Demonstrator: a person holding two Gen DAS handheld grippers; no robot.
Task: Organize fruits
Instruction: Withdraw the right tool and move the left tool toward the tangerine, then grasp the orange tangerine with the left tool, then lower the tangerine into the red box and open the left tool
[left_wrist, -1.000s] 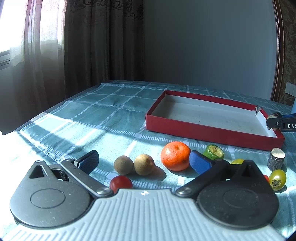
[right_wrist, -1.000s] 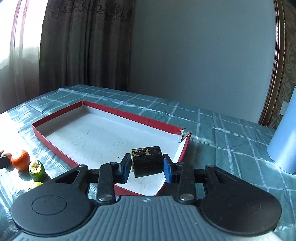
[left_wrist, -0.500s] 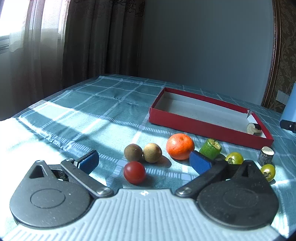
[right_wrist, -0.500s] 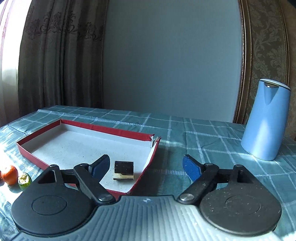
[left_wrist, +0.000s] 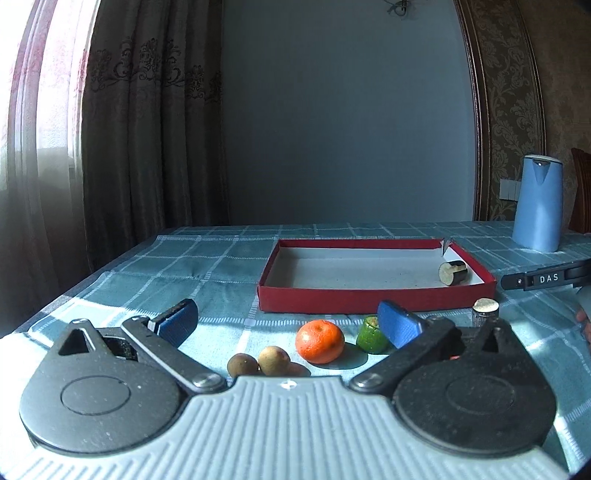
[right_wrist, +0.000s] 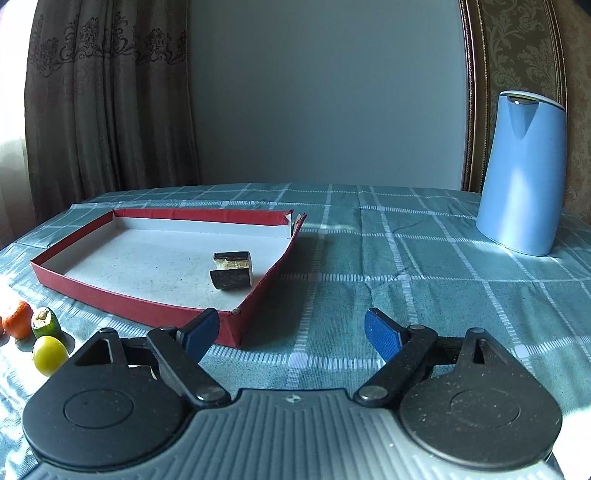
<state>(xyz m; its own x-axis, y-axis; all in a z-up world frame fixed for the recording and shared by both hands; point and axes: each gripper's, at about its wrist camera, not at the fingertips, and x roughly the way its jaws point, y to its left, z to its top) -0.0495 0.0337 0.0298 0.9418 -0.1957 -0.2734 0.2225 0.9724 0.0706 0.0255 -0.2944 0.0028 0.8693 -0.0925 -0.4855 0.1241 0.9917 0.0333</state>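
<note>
A red tray (left_wrist: 369, 301) with a white floor holds one dark eggplant piece (left_wrist: 453, 273) near its right end; both also show in the right wrist view, tray (right_wrist: 155, 308) and piece (right_wrist: 232, 270). In front of the tray lie an orange (left_wrist: 320, 341), a green cut piece (left_wrist: 370, 334), two brown round fruits (left_wrist: 258, 362) and a small dark stub (left_wrist: 484, 313). My left gripper (left_wrist: 288, 324) is open and empty above these fruits. My right gripper (right_wrist: 291, 332) is open and empty just right of the tray's near corner. A yellow tomato (right_wrist: 49, 355) lies at the left.
A blue kettle (right_wrist: 522, 173) stands at the back right of the checked tablecloth (right_wrist: 406, 258). Curtains hang behind on the left. Part of the right gripper's side (left_wrist: 546, 277) shows at the right edge of the left wrist view.
My right gripper opened, left the eggplant piece in the tray and drew back to the right. My left gripper pulled back and rose; the red tomato dropped out of its view.
</note>
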